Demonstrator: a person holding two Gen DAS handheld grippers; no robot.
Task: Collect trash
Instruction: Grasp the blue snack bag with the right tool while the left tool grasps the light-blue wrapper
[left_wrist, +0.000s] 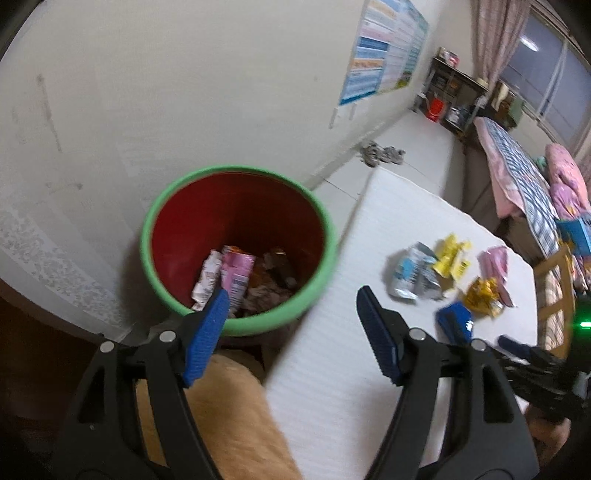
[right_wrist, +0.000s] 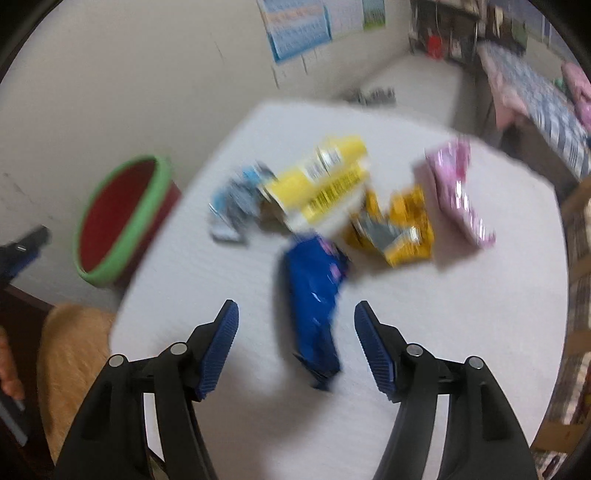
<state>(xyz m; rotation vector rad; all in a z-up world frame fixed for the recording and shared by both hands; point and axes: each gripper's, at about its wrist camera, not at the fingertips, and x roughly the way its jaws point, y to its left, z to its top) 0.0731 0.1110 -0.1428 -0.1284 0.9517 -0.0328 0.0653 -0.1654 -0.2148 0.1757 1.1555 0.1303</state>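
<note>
A red bin with a green rim (left_wrist: 236, 243) stands beside the white table (left_wrist: 369, 332) and holds several crumpled wrappers (left_wrist: 236, 277). My left gripper (left_wrist: 291, 314) is open and empty, near the bin's front rim. On the table lie a blue wrapper (right_wrist: 314, 295), a yellow wrapper (right_wrist: 321, 181), an orange wrapper (right_wrist: 399, 229), a pink wrapper (right_wrist: 458, 192) and a grey-blue wrapper (right_wrist: 236, 203). My right gripper (right_wrist: 295, 328) is open, with the blue wrapper lying between its fingers. The bin also shows in the right wrist view (right_wrist: 118, 221).
A tan cushioned seat (left_wrist: 229, 413) sits below the table's near edge. A bed with pink and blue bedding (left_wrist: 524, 177) stands at the right, a shelf (left_wrist: 454, 96) in the far corner. A wall with posters (left_wrist: 384, 48) runs behind the bin.
</note>
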